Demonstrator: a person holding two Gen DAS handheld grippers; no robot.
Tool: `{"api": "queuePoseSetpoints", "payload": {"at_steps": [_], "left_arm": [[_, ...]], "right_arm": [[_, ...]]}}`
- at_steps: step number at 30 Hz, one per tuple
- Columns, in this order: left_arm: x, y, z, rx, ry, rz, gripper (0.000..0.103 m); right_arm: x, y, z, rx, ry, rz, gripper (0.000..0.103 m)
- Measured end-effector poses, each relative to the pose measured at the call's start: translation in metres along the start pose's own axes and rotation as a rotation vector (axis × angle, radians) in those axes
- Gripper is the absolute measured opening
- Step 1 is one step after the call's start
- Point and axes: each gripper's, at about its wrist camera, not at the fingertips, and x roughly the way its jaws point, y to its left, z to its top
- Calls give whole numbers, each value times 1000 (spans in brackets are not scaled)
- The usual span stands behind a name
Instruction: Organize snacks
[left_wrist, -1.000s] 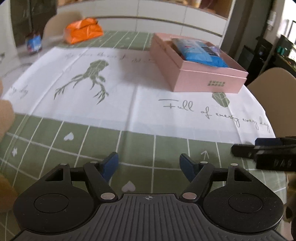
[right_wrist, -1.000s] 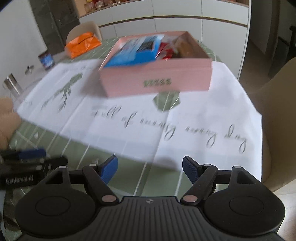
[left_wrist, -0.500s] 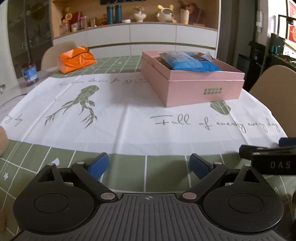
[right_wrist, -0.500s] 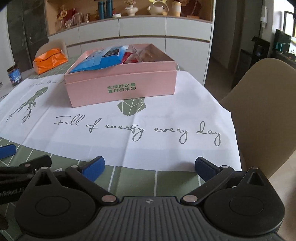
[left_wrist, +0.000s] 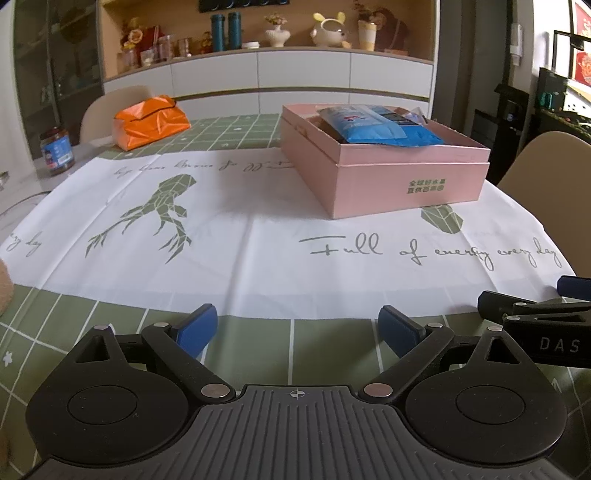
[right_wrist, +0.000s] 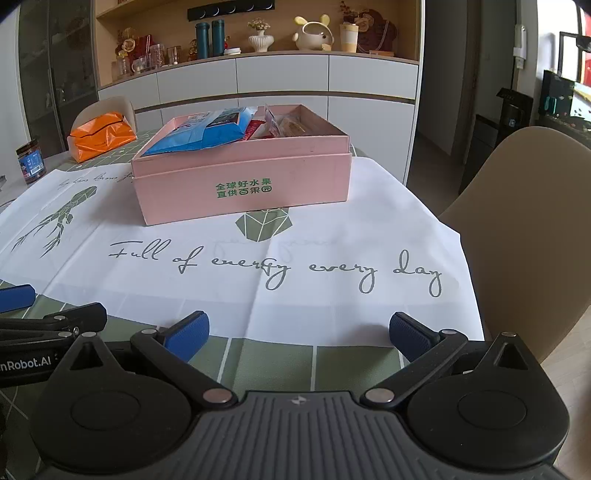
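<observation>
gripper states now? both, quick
Left hand-held gripper: open, holding nothing.
Right hand-held gripper: open, holding nothing.

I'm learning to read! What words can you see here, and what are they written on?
"Full of energy every day": white tablecloth.
"全球好水果 直供百果园": pink box, green print.
"nRobot.AI", cut off at the edge: left tool.
"DAS", cut off: right tool.
Far cursive line on the tablecloth: too skewed to read.
Jar label and blue snack bag print: too small to read.
</observation>
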Motion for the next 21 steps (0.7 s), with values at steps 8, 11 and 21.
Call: {"api": "queuePoseSetpoints", "payload": {"at_steps": [8,11,21], "left_arm": [[1,-1,0,-8,-6,11,98],[-1,-5,-2,-12,-10,41,98],[-3,0,-4,-29,-10,39,98]], "right_arm": [[-1,0,1,0,0,0,103],[-1,0,1,0,0,0,103],[0,0,0,1,0,0,103]]}}
